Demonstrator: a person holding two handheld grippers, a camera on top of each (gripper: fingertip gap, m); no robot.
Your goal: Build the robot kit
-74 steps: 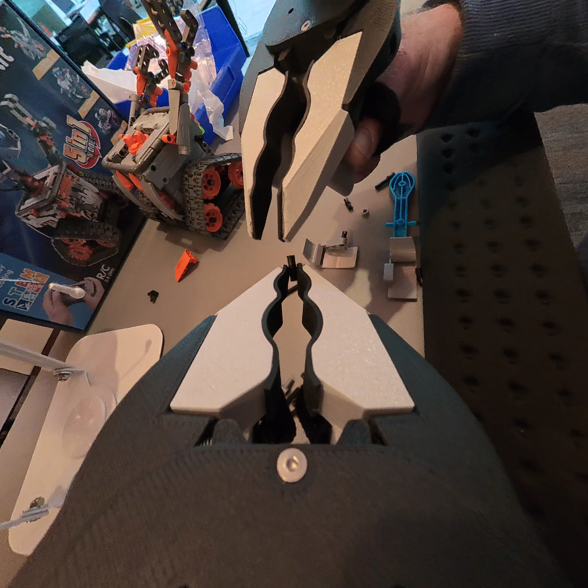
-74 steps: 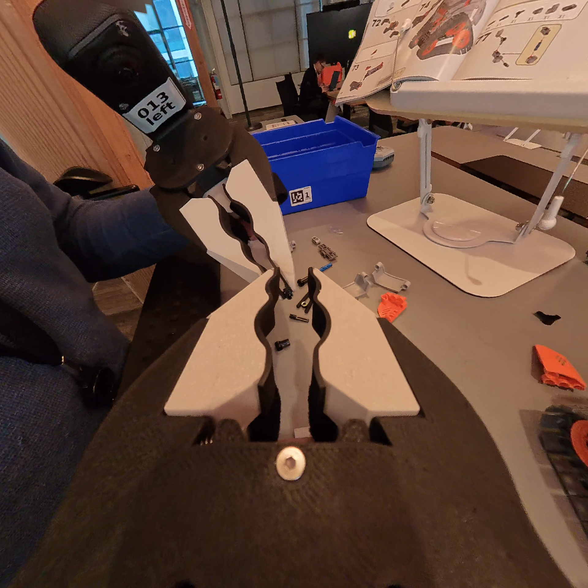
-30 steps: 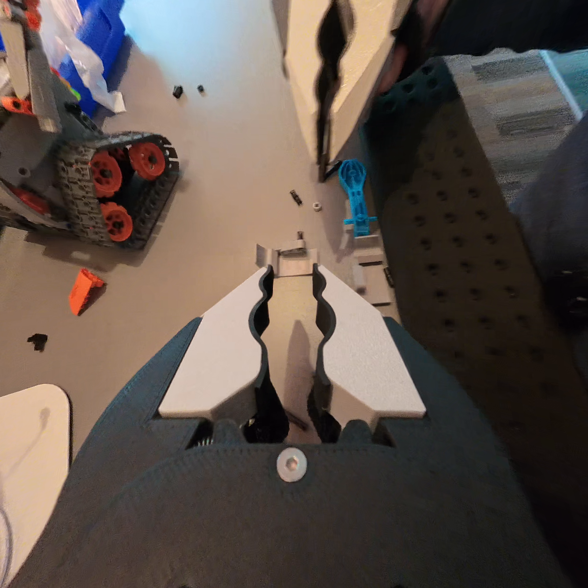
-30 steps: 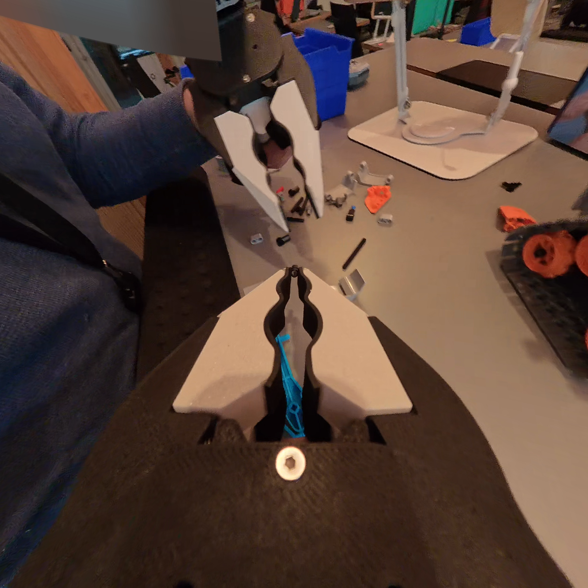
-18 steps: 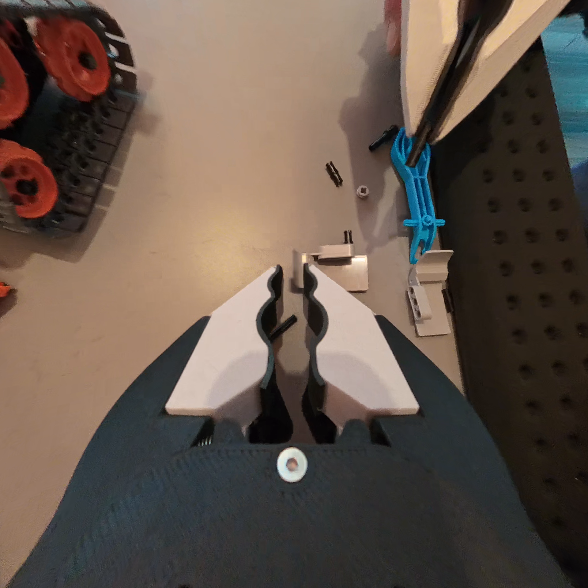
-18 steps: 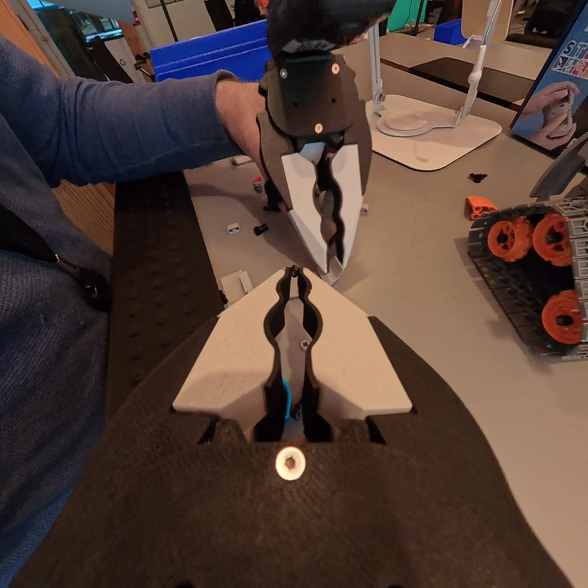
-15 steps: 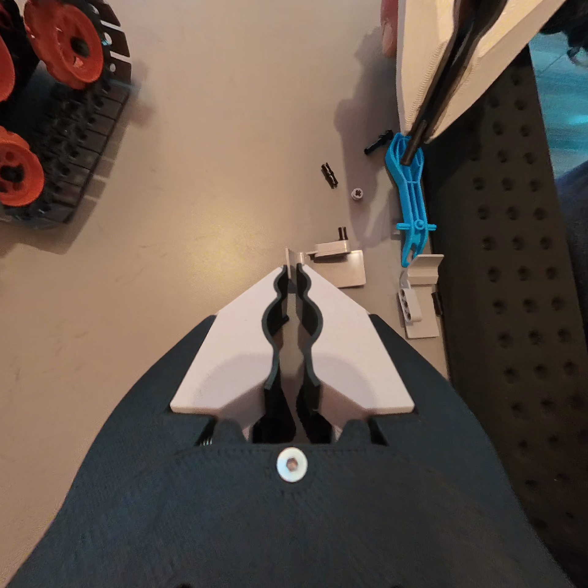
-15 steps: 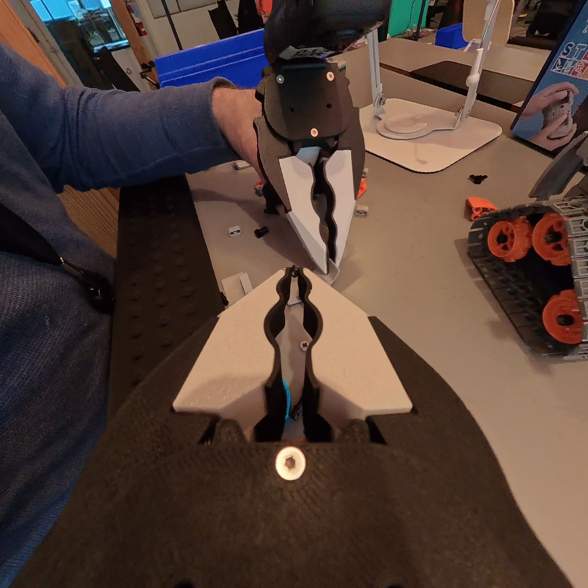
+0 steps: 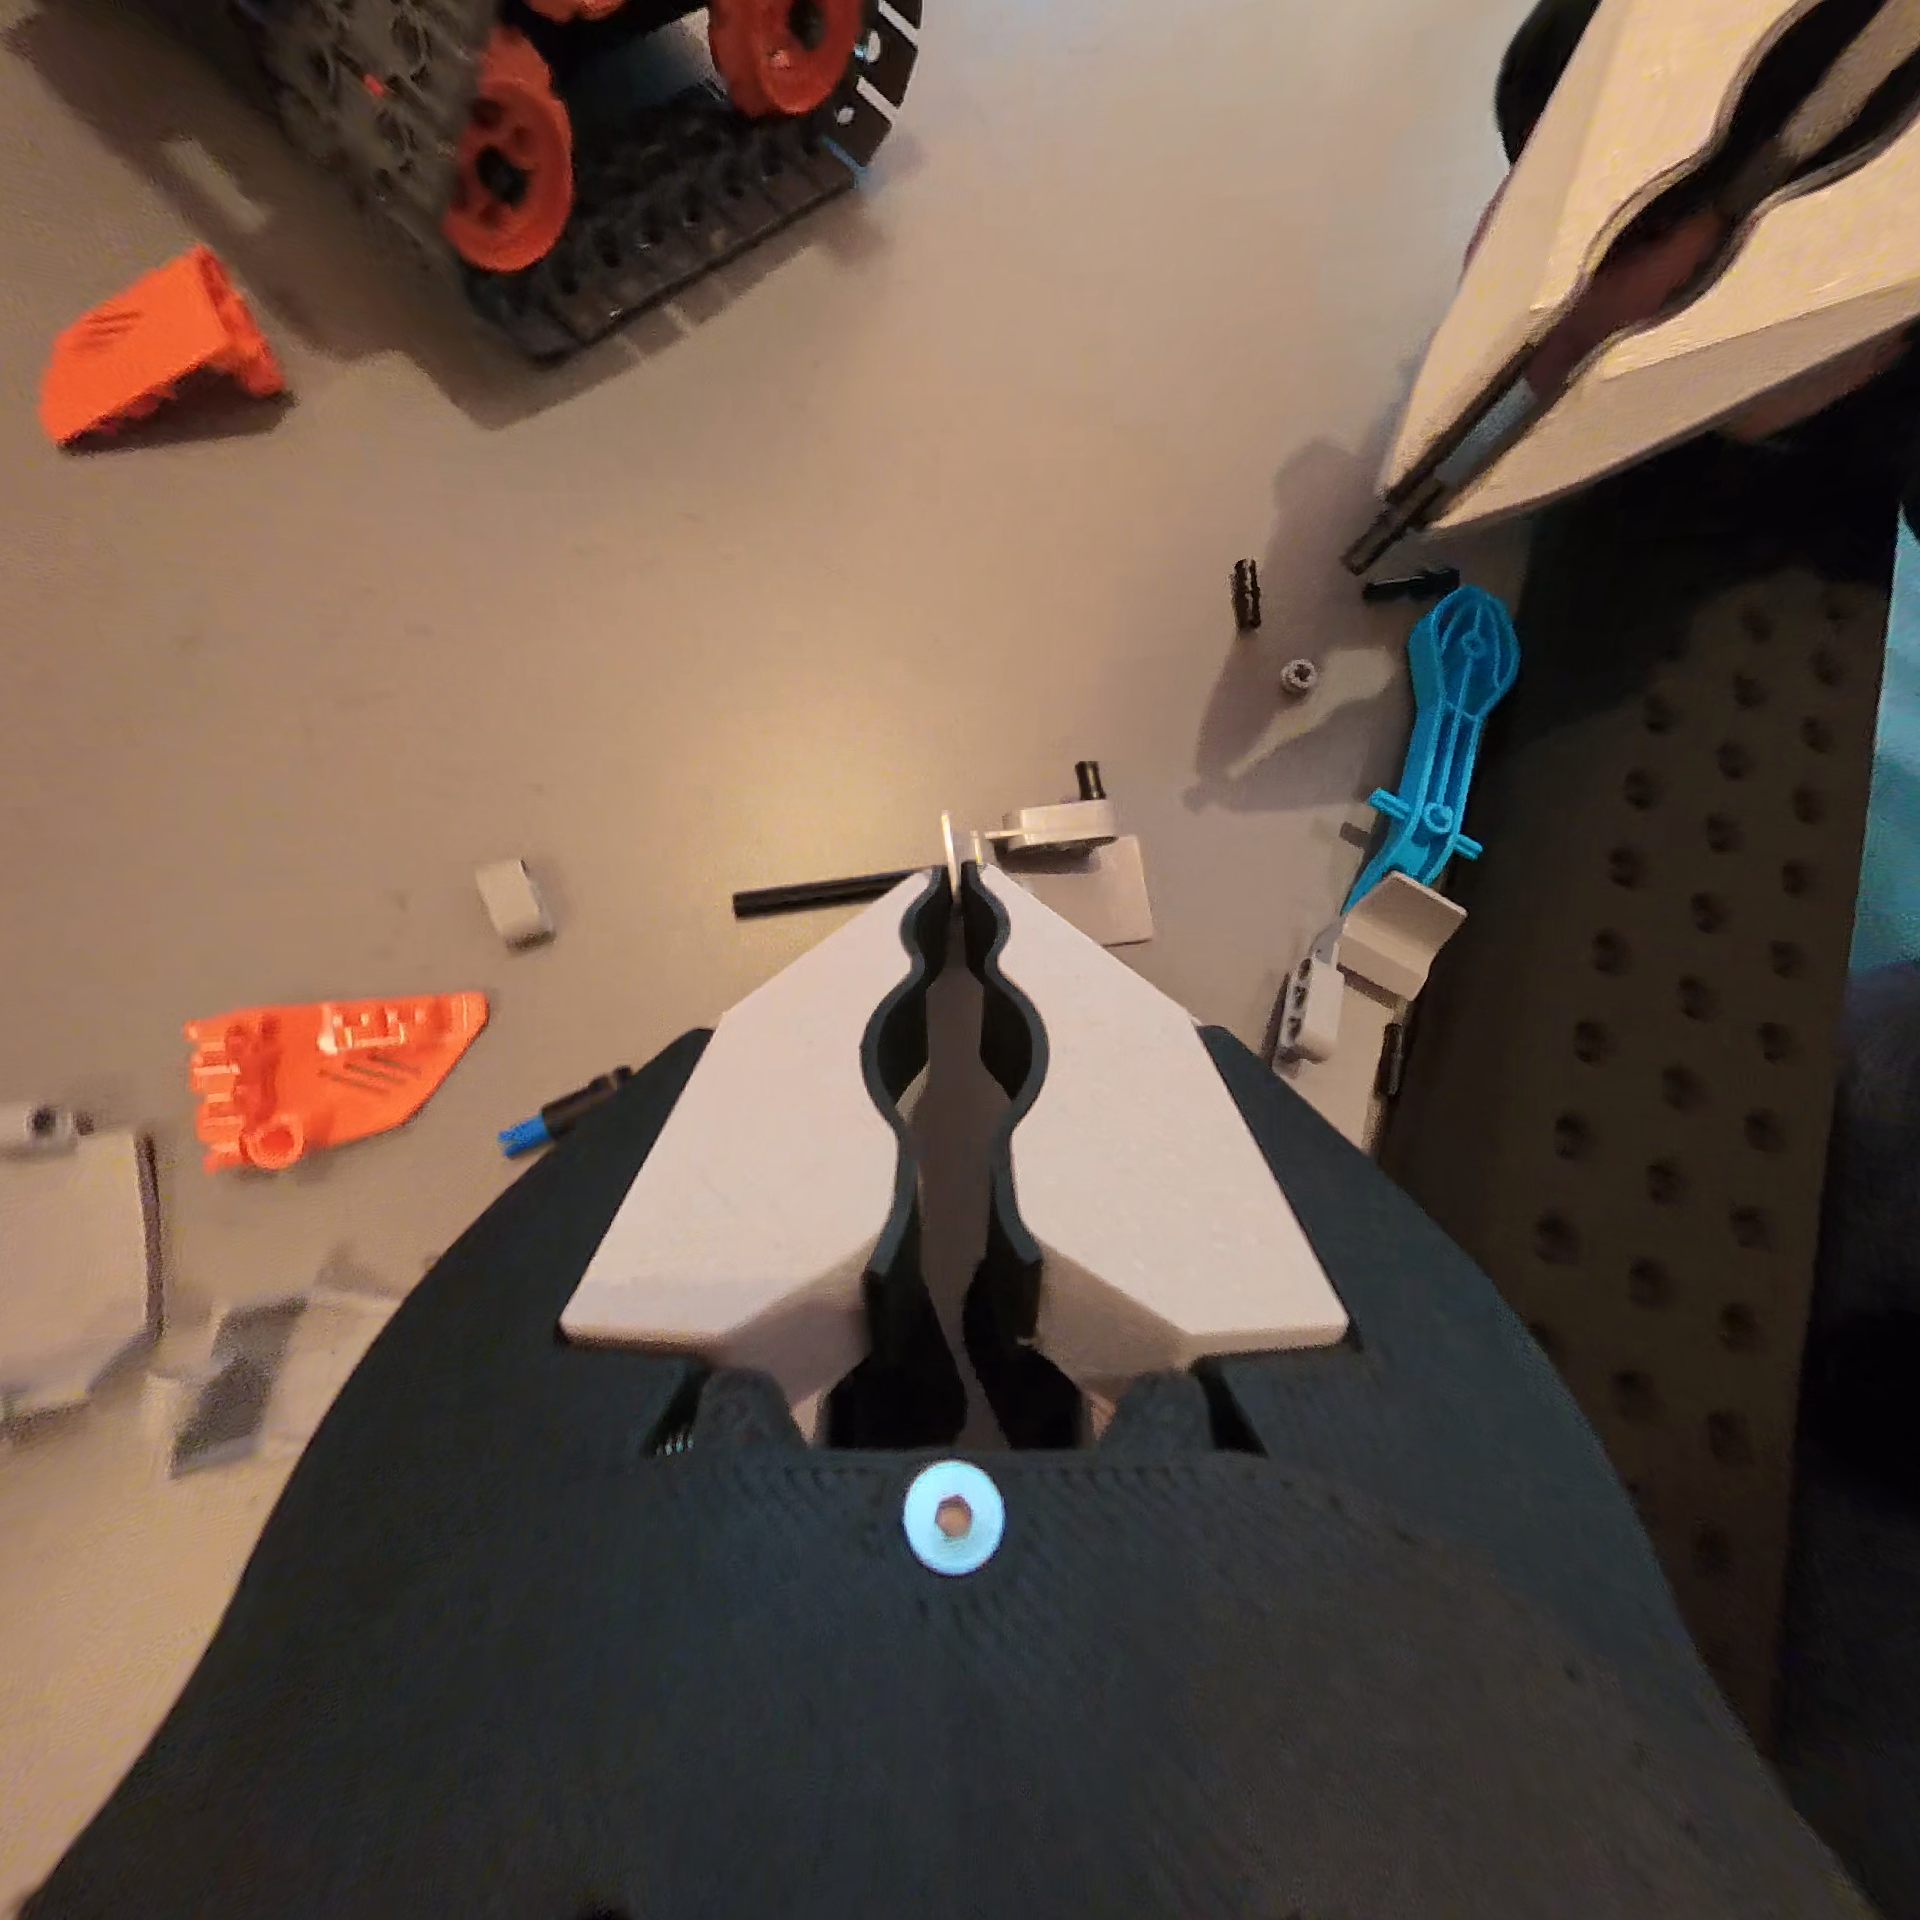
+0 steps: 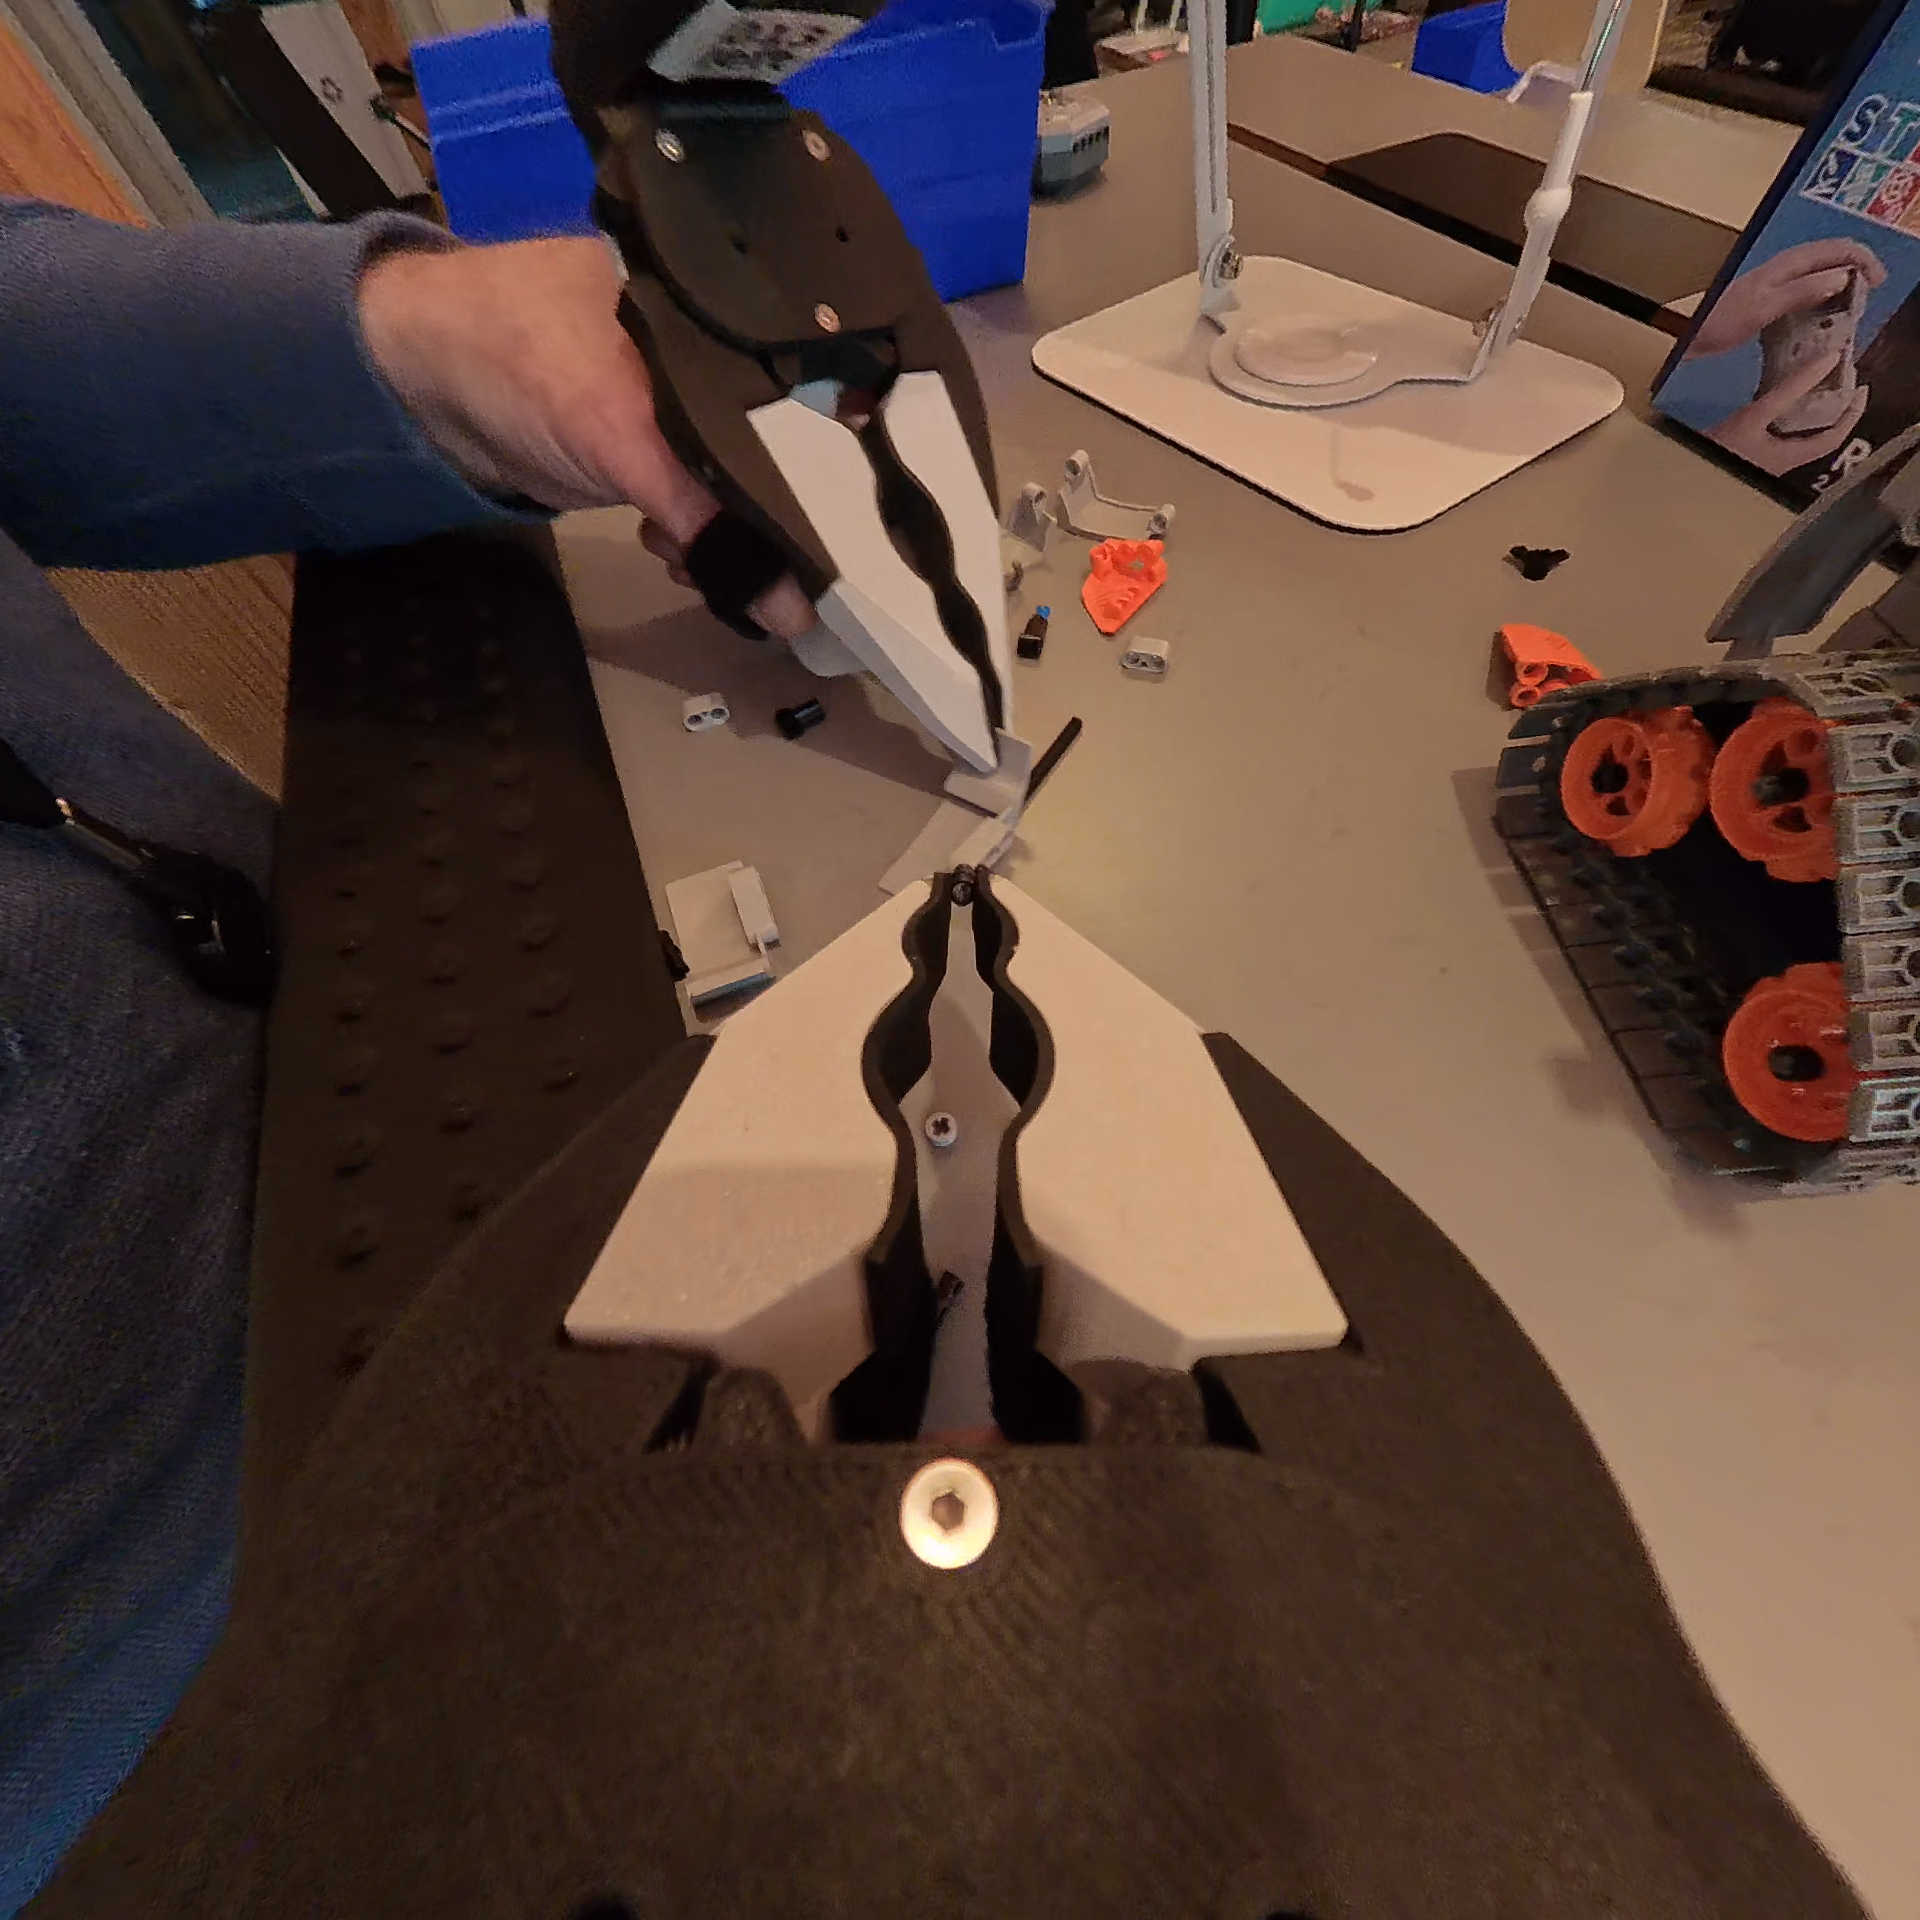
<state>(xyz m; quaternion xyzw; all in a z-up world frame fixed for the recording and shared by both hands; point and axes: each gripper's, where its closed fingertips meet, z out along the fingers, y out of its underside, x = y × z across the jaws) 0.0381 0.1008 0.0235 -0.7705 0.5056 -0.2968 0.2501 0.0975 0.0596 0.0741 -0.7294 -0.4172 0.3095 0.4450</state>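
Left wrist view: my left gripper (image 9: 956, 883) has its tips pressed together on the upturned edge of a grey panel piece (image 9: 1117, 888), which lies on the grey table (image 9: 727, 623) near its front edge.
Right wrist view: my right gripper (image 10: 964, 891) is pinched on a small black pin (image 10: 964, 889) at the very tips, held above the table just short of the grey panel piece.
Beside the left tips: a black axle rod (image 9: 821, 891) lies on the table, touching or just beside them; I cannot tell which.
Front edge: a blue lever tool (image 9: 1439, 727) and a second grey panel (image 9: 1387, 930) lie against the black perforated mat (image 9: 1662, 1039).
Farther in: tracked vehicle model (image 10: 1745, 914) with orange wheels, orange wedge pieces (image 9: 332, 1070), white stand base (image 10: 1340, 416), blue bin (image 10: 935, 135).
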